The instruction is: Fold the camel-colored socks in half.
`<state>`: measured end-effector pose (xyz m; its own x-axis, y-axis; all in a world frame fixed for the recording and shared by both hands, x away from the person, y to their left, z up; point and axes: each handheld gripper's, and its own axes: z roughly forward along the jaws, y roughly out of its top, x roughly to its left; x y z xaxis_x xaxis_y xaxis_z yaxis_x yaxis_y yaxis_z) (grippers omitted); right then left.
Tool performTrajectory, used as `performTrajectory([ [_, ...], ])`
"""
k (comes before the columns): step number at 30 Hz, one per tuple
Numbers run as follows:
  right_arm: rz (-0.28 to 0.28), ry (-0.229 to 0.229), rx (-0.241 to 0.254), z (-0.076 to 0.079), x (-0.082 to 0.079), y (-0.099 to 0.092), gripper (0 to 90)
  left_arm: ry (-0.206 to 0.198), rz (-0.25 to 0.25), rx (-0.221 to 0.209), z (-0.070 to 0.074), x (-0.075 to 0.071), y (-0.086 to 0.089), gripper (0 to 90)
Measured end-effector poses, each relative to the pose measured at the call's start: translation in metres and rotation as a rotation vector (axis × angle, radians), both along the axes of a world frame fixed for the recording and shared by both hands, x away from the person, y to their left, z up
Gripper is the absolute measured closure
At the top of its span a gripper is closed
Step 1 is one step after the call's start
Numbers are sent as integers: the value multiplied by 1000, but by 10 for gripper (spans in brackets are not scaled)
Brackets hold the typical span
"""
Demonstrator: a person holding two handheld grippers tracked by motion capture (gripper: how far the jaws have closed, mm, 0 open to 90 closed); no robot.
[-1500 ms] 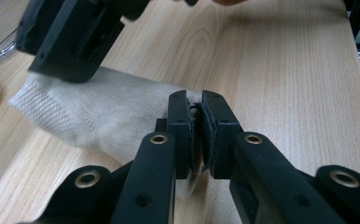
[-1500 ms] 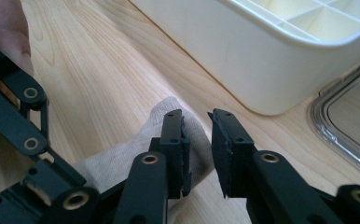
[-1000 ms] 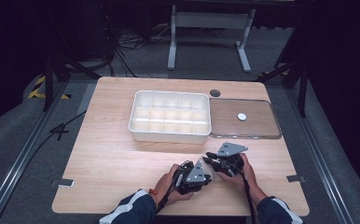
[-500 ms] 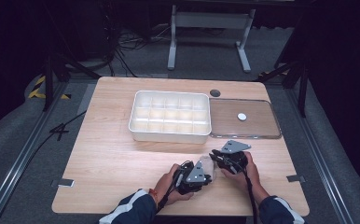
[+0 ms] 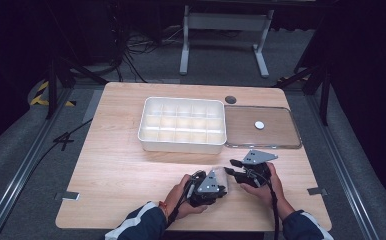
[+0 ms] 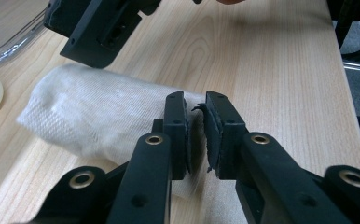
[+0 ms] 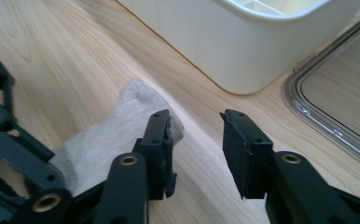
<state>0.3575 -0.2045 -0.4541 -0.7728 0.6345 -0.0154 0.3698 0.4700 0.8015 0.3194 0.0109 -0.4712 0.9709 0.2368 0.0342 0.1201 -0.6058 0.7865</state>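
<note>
A white sock [image 5: 220,173] [image 6: 89,112] [image 7: 117,130] lies on the wooden table near its front edge, between the two hands. My left gripper [image 5: 223,184] [image 6: 195,100] has its jaws nearly together, pinching one end of the sock. My right gripper [image 5: 229,167] [image 7: 194,116] has just been opening its jaws. They stand apart over bare wood, with the sock's toe beside one jaw and nothing pressed between the pads. The right gripper [image 6: 99,28] hangs just above the sock in the left gripper view.
A white compartment tray [image 5: 181,144] [image 7: 243,51] stands at mid-table, close beyond the right gripper. A clear lid [image 5: 281,145] [image 7: 336,102] lies flat to its right, with a small white disc [image 5: 259,124] on it. A dark round hole [image 5: 230,99] marks the far edge.
The right gripper's jaws stand wider apart than before and no longer press on the sock's toe. Both hands have stayed about where they were.
</note>
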Motion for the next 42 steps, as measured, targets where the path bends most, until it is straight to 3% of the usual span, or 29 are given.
performTrajectory([
  [2, 19, 6, 25, 4, -3, 2, 595, 6, 5, -5, 1, -1, 1, 776],
  [6, 38, 11, 31, 5, -6, 5, 563, 5, 0, -10, 4, -1, 3, 752],
  [18, 51, 53, -5, 0, -6, 10, 469, -14, 23, -25, 23, -7, 24, 594],
  [21, 66, 62, -6, 1, -7, 12, 449, -3, 31, -4, 25, -5, 31, 627],
  [25, 90, 73, -3, 2, -9, 14, 425, 11, 30, 47, 13, -1, 29, 674],
  [30, 108, 100, -25, -1, -9, 17, 423, 15, 33, 62, 11, 1, 31, 681],
  [33, 109, 138, -26, -7, -6, 16, 412, 10, 37, 75, 14, 1, 38, 659],
  [35, 112, 194, 1, -12, -2, 13, 405, 8, 43, 89, 15, 1, 43, 641],
  [38, 113, 227, 21, -15, 2, 11, 400, 2, 47, 111, 15, 2, 51, 620],
  [41, 134, 336, 73, -21, 11, 9, 441, 24, 77, 129, 18, 3, 74, 578],
  [42, 145, 346, 74, -21, 12, 9, 457, 20, 85, 128, 18, 3, 79, 567],
])
